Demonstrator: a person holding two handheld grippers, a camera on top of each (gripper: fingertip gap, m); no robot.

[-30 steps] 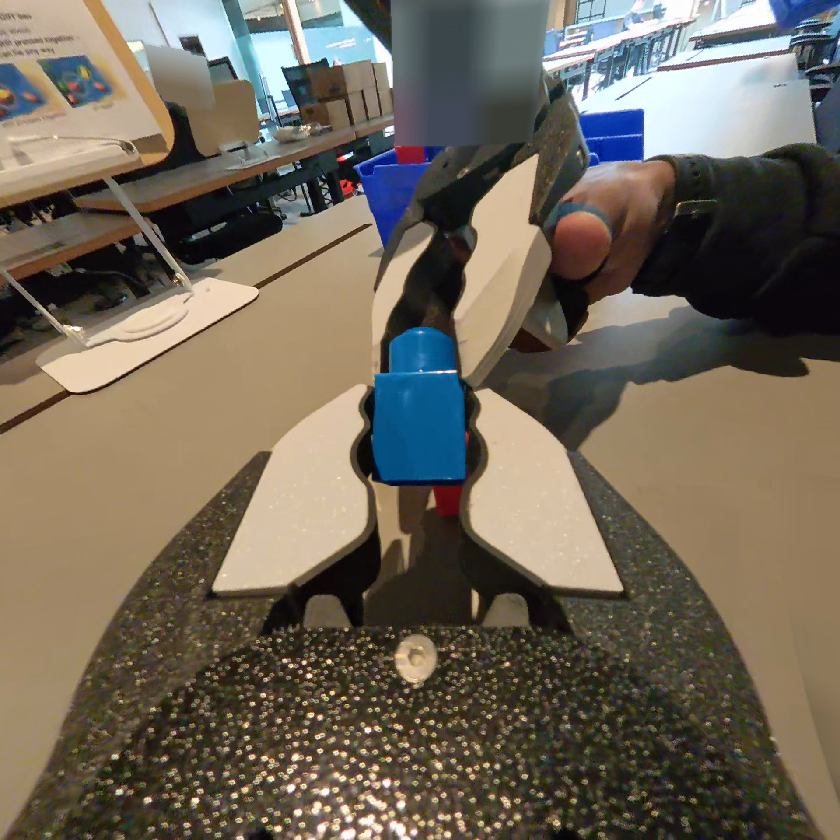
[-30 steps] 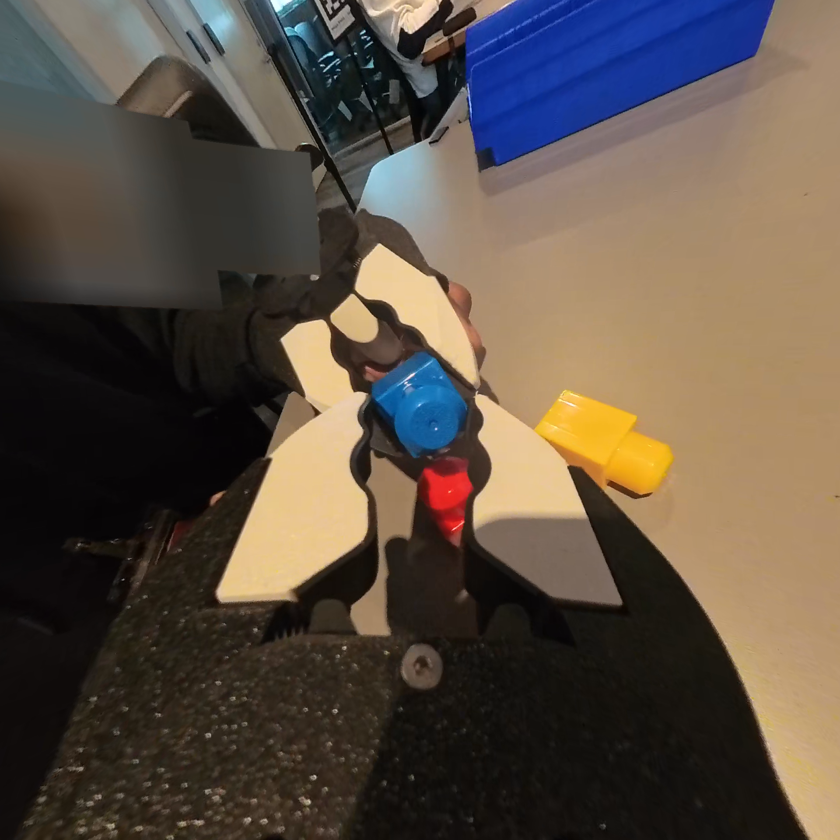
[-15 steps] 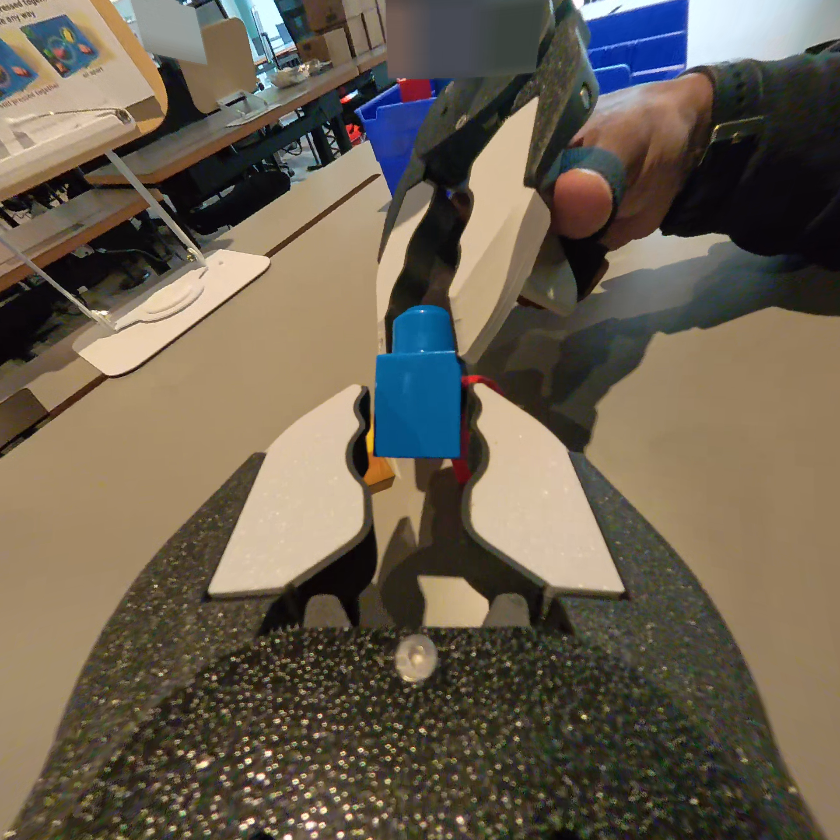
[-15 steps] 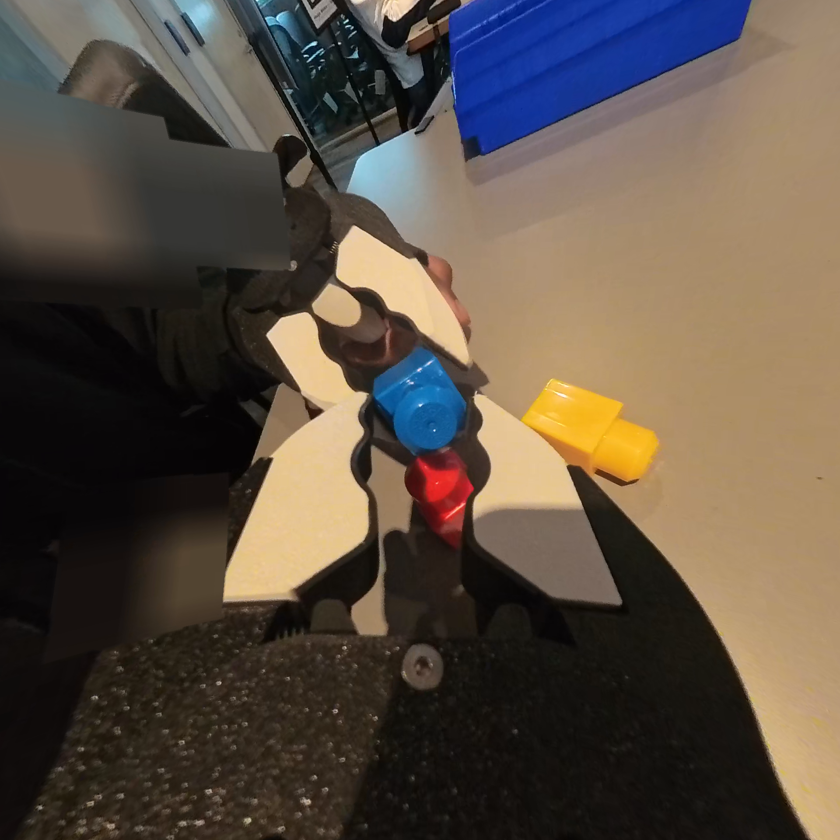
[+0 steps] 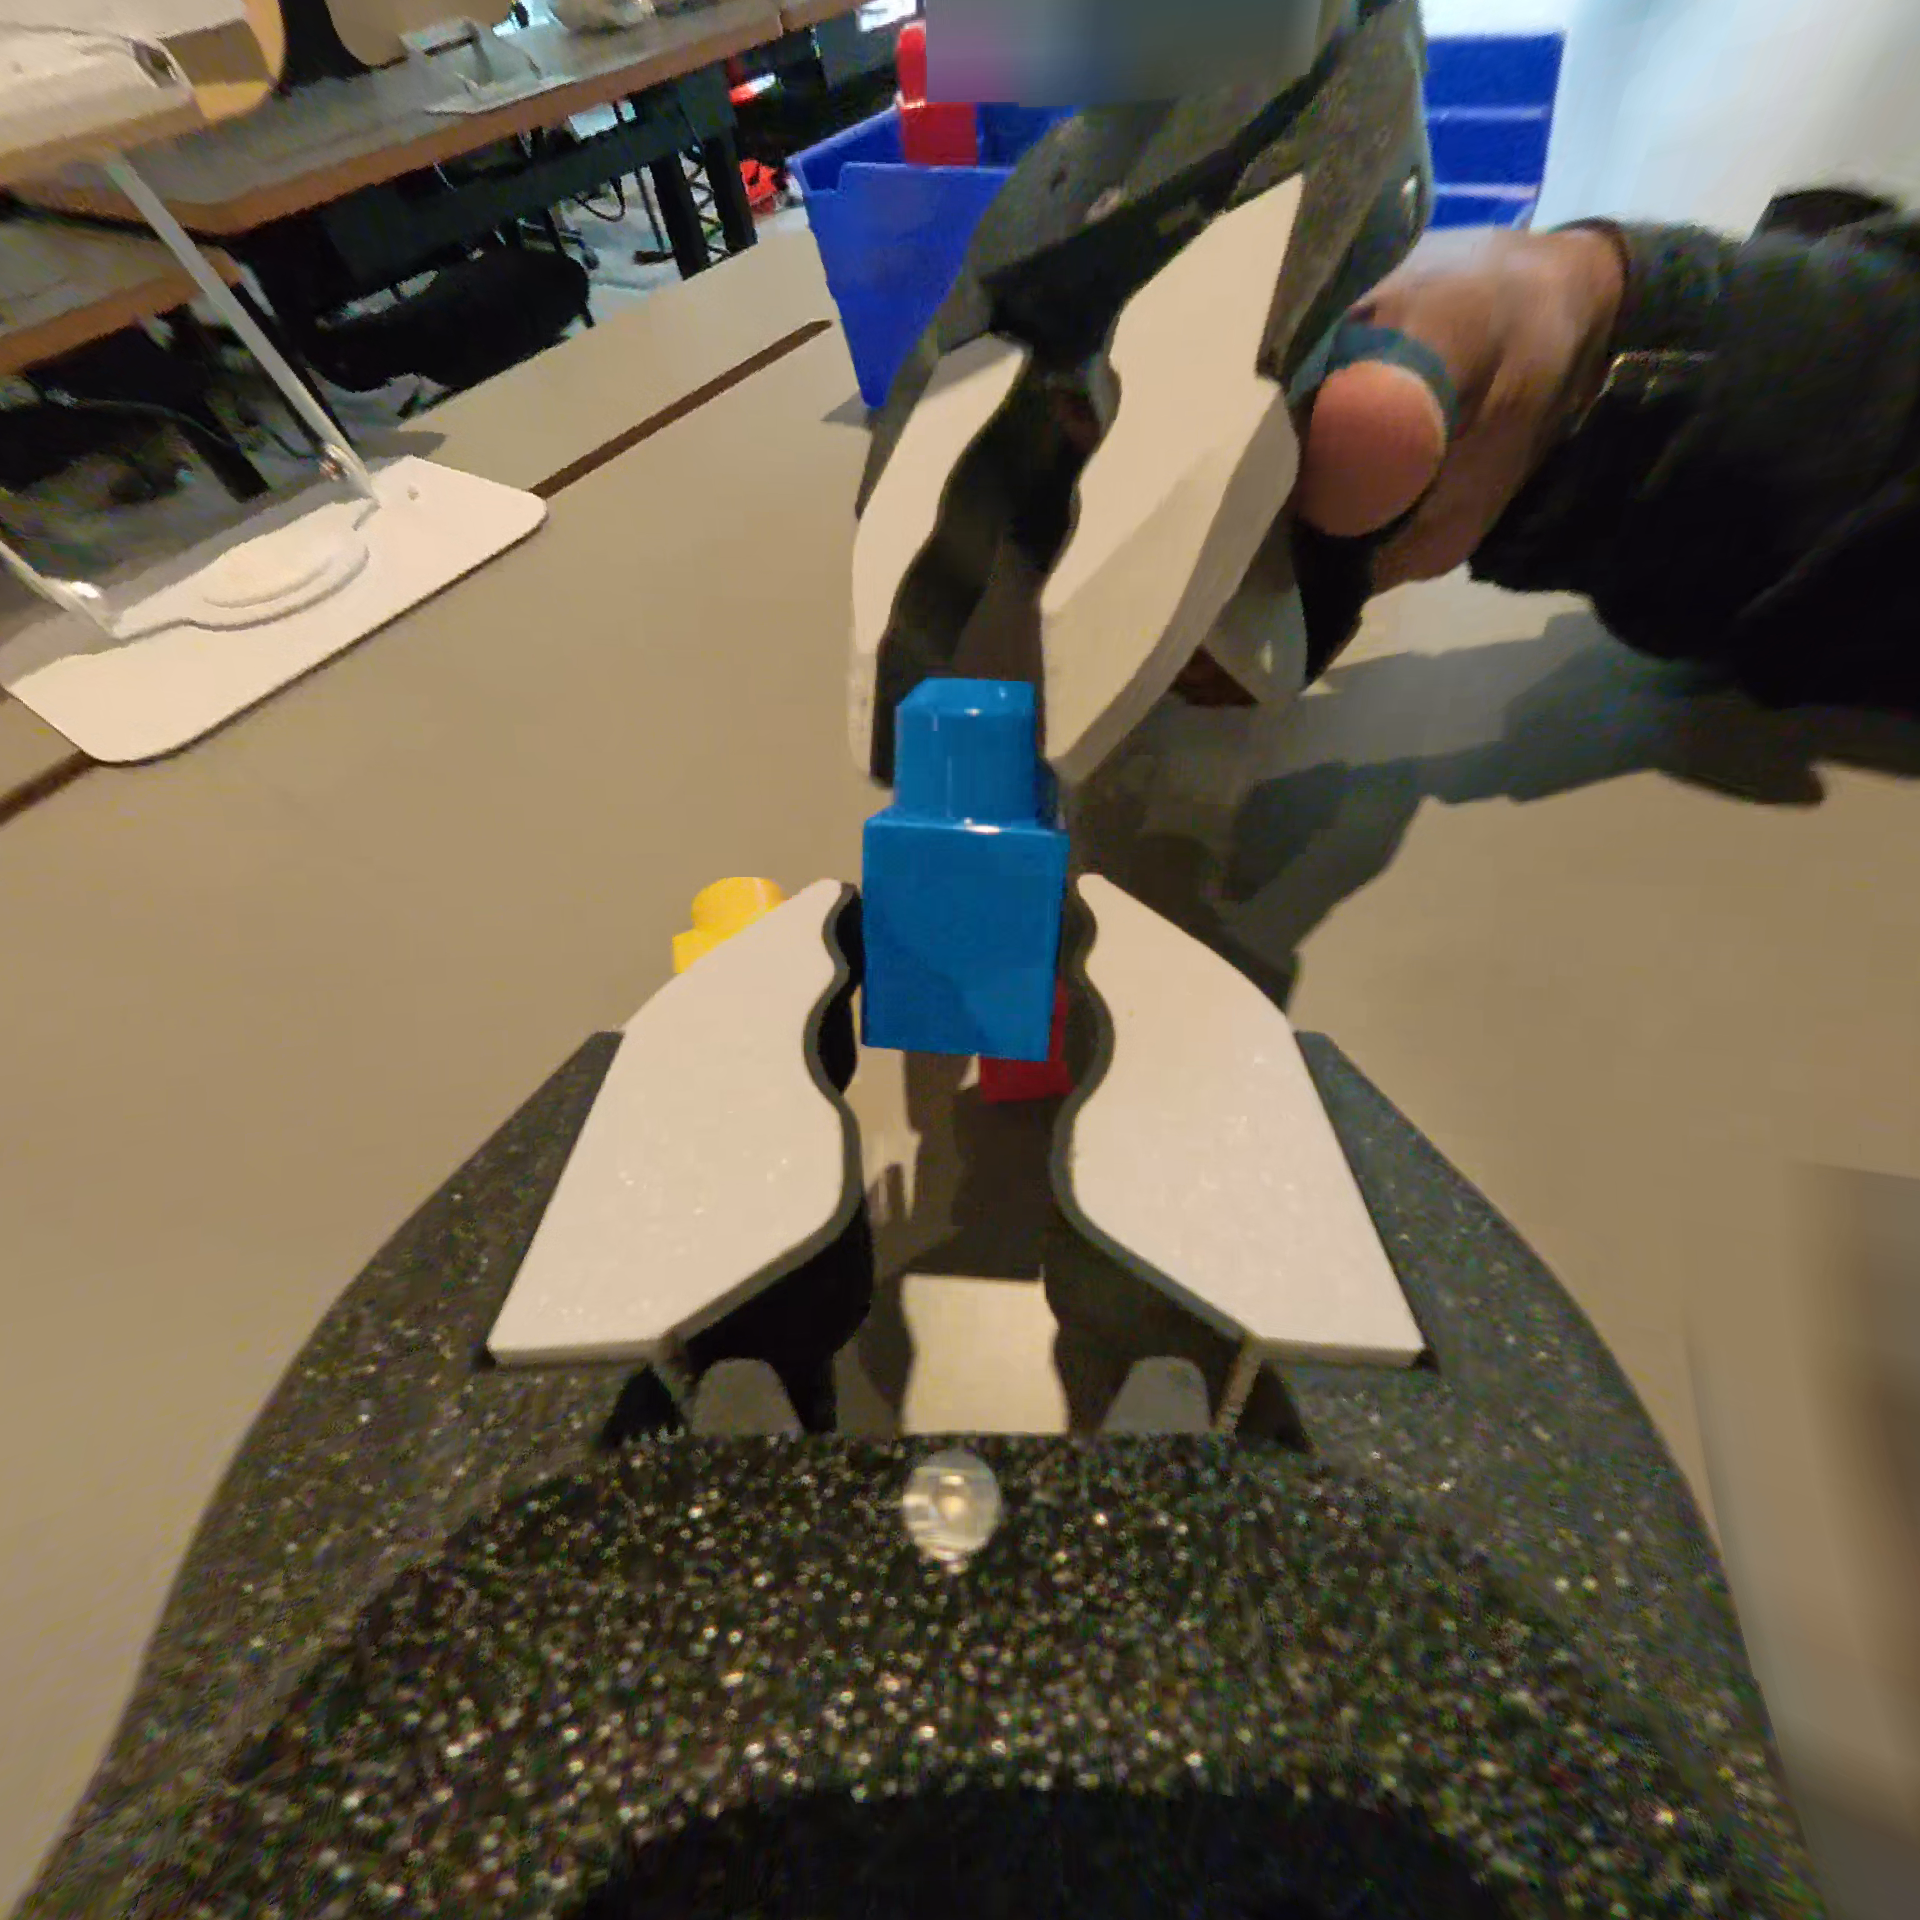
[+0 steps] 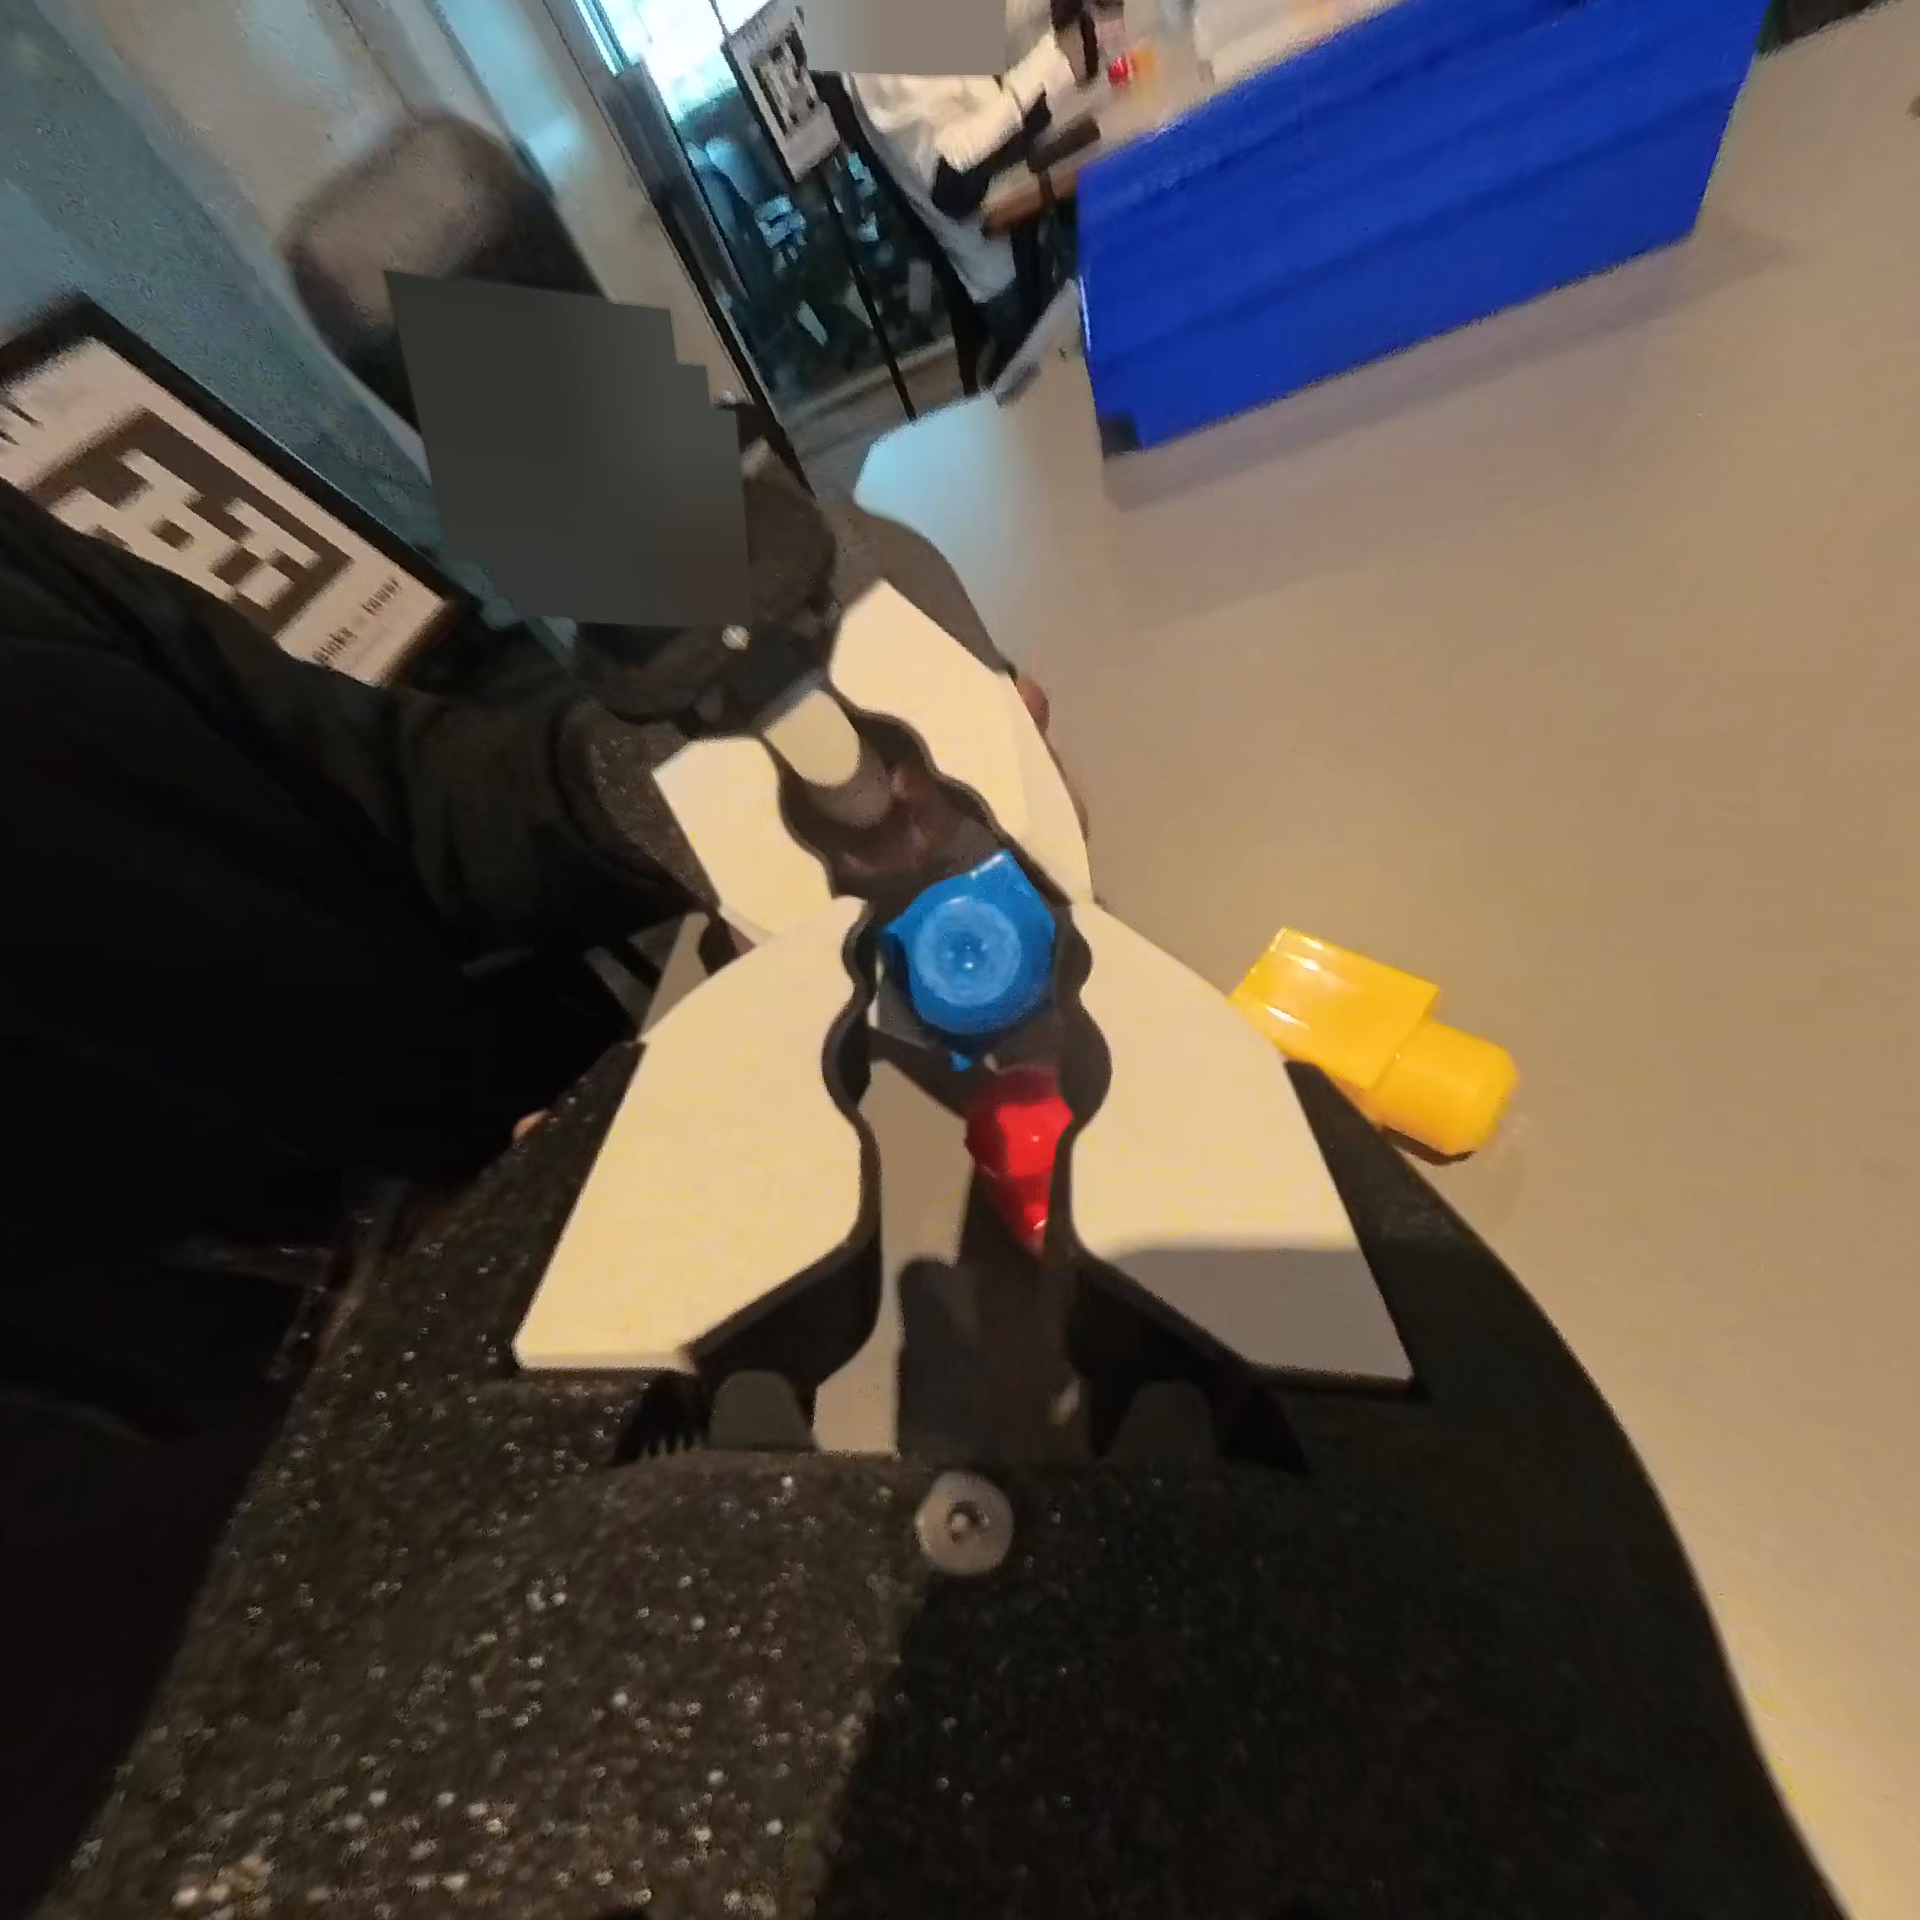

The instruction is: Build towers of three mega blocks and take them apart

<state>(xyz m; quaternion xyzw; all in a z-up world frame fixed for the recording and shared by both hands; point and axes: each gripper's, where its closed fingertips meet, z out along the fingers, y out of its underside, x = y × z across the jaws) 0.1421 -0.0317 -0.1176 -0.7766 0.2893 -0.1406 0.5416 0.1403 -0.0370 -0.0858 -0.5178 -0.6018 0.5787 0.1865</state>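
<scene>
A blue mega block [image 5: 961,935] stands upright between the fingers of my left gripper [image 5: 961,904], which is shut on its body above the table. My right gripper [image 6: 966,925] comes down from above and is shut on the blue block's stud [image 6: 961,961]; it also shows in the left wrist view [image 5: 961,748]. A red block [image 5: 1023,1070] sits just behind and below the blue one, apart from it, and shows between the right fingers [image 6: 1013,1143]. A yellow block [image 6: 1371,1039] lies on its side on the table, partly hidden behind my left finger [image 5: 722,914].
A blue bin [image 5: 894,229] with a red block in it stands at the far side of the beige table [image 5: 416,935]; it also shows in the right wrist view [image 6: 1403,229]. A white stand base [image 5: 260,592] lies at the far left. A person's hand [image 5: 1455,416] holds the right gripper.
Both grippers have lifted the blue block up and off the red block, which stays low behind it. The yellow block has come into the left wrist view.
</scene>
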